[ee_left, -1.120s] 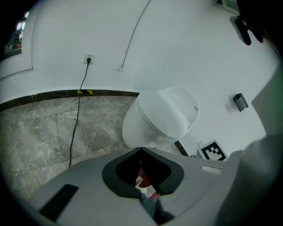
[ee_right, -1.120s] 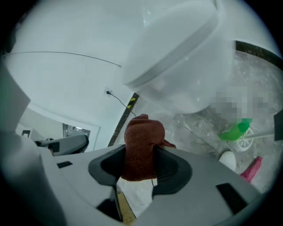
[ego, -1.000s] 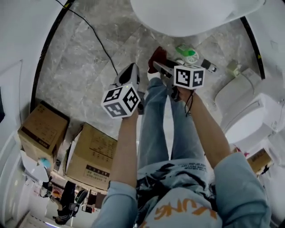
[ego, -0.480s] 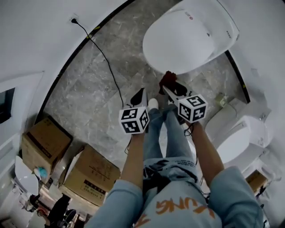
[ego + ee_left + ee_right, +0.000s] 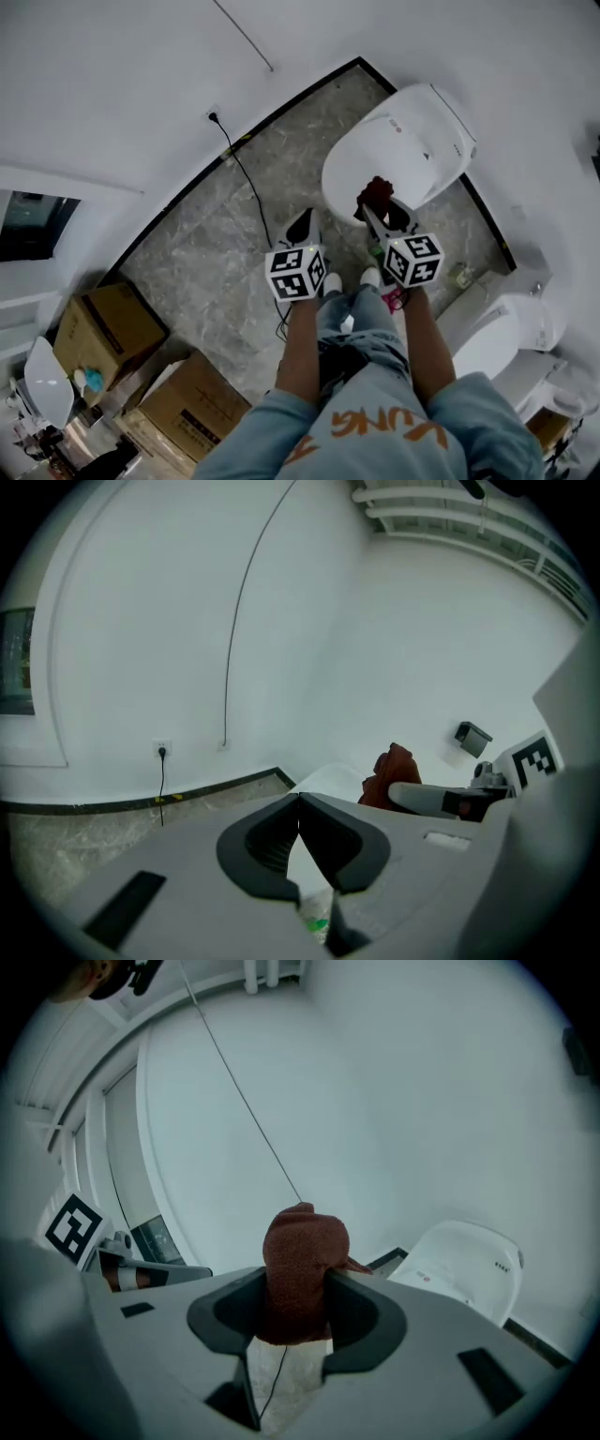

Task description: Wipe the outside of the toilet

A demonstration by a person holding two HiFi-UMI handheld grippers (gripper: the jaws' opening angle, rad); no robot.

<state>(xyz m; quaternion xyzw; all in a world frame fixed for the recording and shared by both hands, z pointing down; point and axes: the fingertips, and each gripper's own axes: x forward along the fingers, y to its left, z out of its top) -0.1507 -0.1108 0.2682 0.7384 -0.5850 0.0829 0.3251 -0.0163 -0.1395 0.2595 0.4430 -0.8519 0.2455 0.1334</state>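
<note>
A white toilet with its lid down stands against the far wall, ahead of me; the right gripper view shows the toilet at lower right. My right gripper is shut on a dark red cloth, held up in the air near the lid's front edge. In its own view the cloth bulges up between the jaws. My left gripper hangs to the left over the marble floor, jaws closed tip to tip with nothing in them. The left gripper view catches the cloth at right.
A black cable runs from a wall socket across the grey marble floor. Two cardboard boxes sit at lower left. A second white toilet stands at right. A green item lies on the floor by my feet.
The head view has swung up and back, so the toilet now shows whole and farther off. Both grippers have risen and point toward it; the right still holds the cloth.
</note>
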